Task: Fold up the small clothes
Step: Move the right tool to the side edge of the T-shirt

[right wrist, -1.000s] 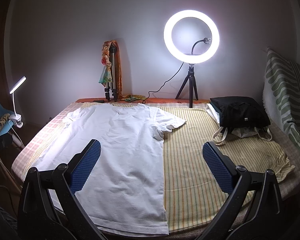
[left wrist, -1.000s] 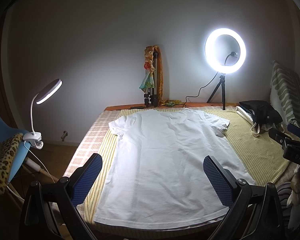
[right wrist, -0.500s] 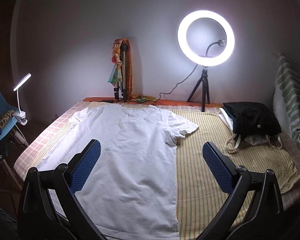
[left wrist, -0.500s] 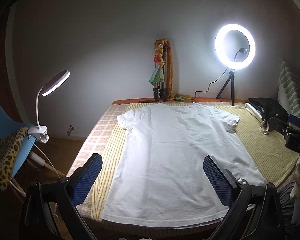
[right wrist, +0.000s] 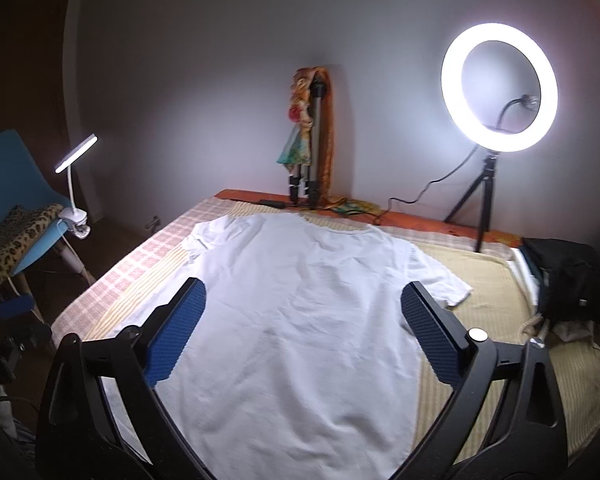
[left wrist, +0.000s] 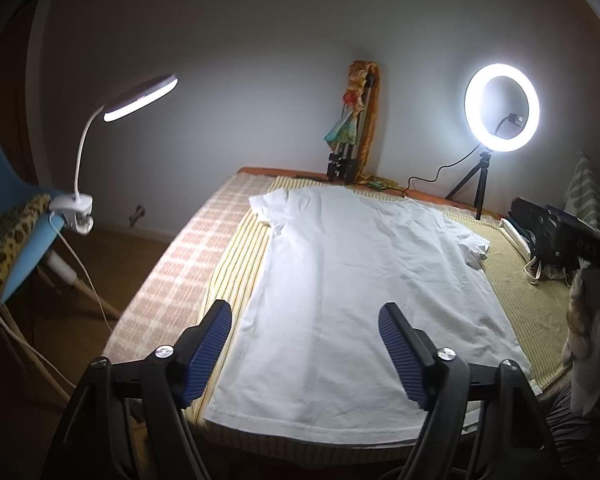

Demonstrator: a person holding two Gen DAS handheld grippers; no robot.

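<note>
A white T-shirt [left wrist: 364, 288] lies flat on the bed, collar toward the far wall and hem toward me; it also shows in the right wrist view [right wrist: 300, 320]. My left gripper [left wrist: 306, 354] is open and empty, held above the shirt's near left hem area. My right gripper [right wrist: 304, 332] is open and empty, held above the shirt's middle, with its blue pads either side of the body. Neither gripper touches the cloth.
The bed has a yellow striped cover [left wrist: 540, 292] and a pink checked sheet [left wrist: 180, 280]. A ring light on a tripod [right wrist: 498, 88] stands at the far right. A black bag [right wrist: 572, 280] lies at the right edge. A clip lamp [left wrist: 140, 96] sits on a blue chair [left wrist: 4, 216].
Both grippers have moved forward over the bed, and both views have swung so the shirt sits further right in them. The left gripper's fingers stand closer together than before. The shirt has not moved.
</note>
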